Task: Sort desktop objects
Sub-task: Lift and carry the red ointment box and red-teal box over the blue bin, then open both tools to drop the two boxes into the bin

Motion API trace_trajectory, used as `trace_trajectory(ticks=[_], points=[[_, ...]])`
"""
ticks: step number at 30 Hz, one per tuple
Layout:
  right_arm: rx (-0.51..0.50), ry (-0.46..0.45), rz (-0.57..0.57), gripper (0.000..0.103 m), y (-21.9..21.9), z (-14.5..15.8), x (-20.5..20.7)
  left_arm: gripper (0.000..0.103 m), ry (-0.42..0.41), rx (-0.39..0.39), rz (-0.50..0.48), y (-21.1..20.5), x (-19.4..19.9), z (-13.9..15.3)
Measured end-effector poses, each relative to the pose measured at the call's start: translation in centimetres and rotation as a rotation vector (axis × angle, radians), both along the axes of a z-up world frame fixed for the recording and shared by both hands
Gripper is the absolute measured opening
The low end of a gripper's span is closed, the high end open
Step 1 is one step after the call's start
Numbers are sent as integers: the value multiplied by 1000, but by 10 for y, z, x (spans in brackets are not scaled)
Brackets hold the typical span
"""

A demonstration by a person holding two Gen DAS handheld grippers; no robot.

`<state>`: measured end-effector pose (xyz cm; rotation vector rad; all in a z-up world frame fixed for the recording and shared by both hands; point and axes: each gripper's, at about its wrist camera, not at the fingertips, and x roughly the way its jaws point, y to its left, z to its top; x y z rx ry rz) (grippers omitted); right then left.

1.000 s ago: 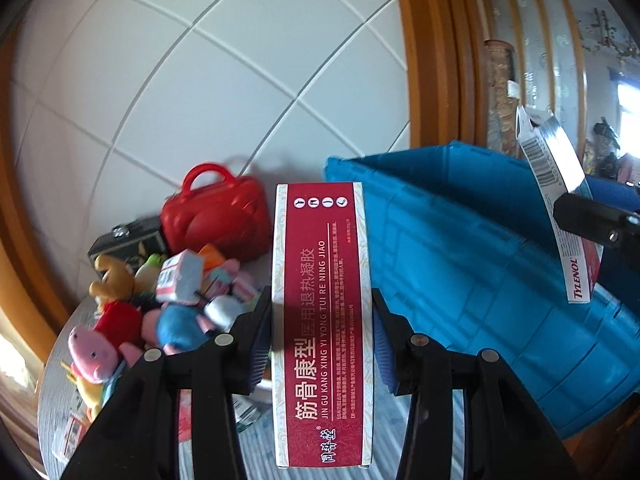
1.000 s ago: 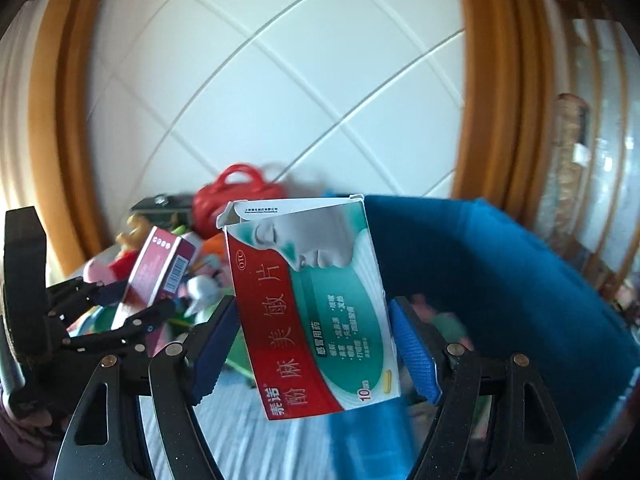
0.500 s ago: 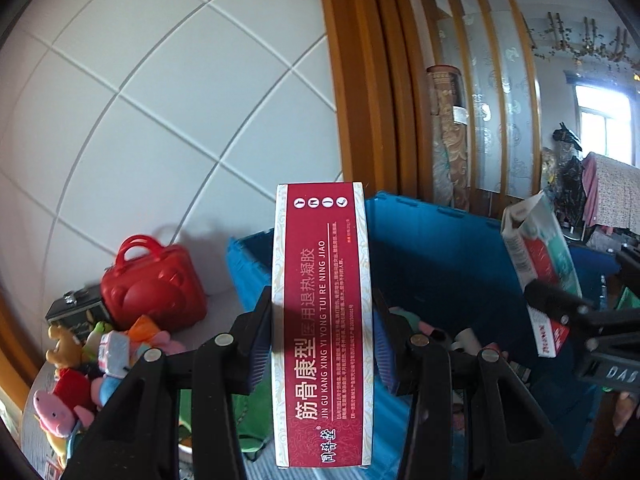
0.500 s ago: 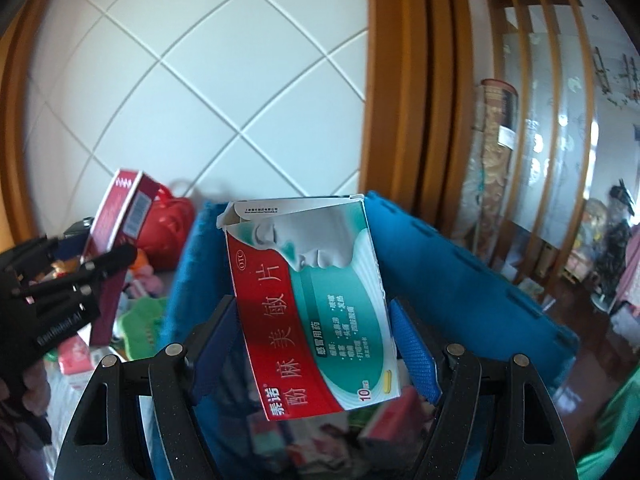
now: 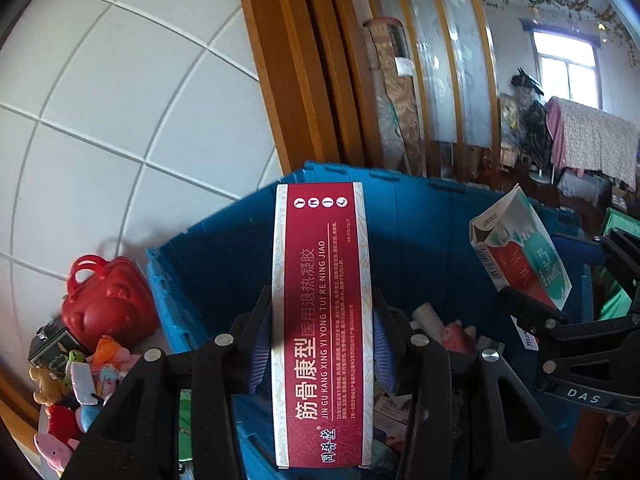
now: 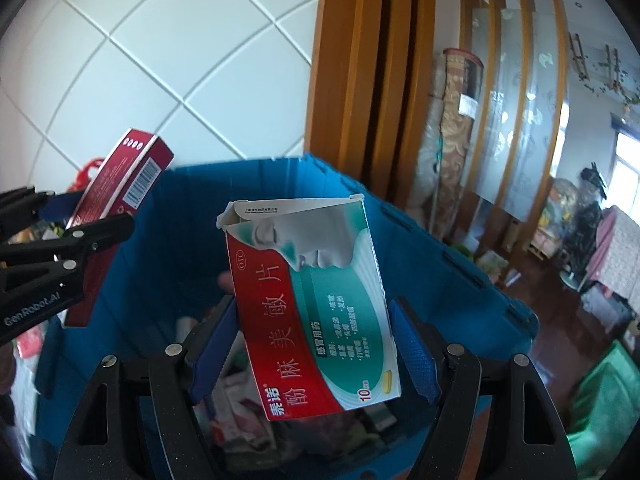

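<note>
The left gripper (image 5: 322, 346) clamps a tall red medicine box (image 5: 321, 320) upright over the blue crate (image 5: 224, 264); the right gripper (image 5: 560, 320) holds a teal-and-red box (image 5: 520, 252) alongside

surface: grey tabletop (image 5: 44, 420) | on it: blue crate (image 5: 208, 280), red toy case (image 5: 104, 304), plush pile (image 5: 80, 380), blk box (image 5: 52, 342)

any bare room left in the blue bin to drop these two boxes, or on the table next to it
The blue bin has open space above its contents along the far and left walls; its floor is littered with packets. Both the red box and the teal-and-red box hang over it. The table by the red bag is crowded with plush toys.
</note>
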<state>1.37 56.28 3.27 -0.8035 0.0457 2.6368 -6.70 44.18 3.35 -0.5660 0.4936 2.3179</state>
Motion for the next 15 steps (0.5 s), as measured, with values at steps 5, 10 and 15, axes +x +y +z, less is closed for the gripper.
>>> trace_trajectory(ticks=[5, 10, 15], points=[[2, -25, -3, 76, 11, -5, -4, 44, -29, -21, -1, 12, -2, -6], [10, -32, -3, 76, 15, -6, -8, 44, -42, -26, 4, 14, -4, -8], [11, -49, -13, 76, 18, -9, -13, 44, -47, -31, -2, 16, -4, -9]])
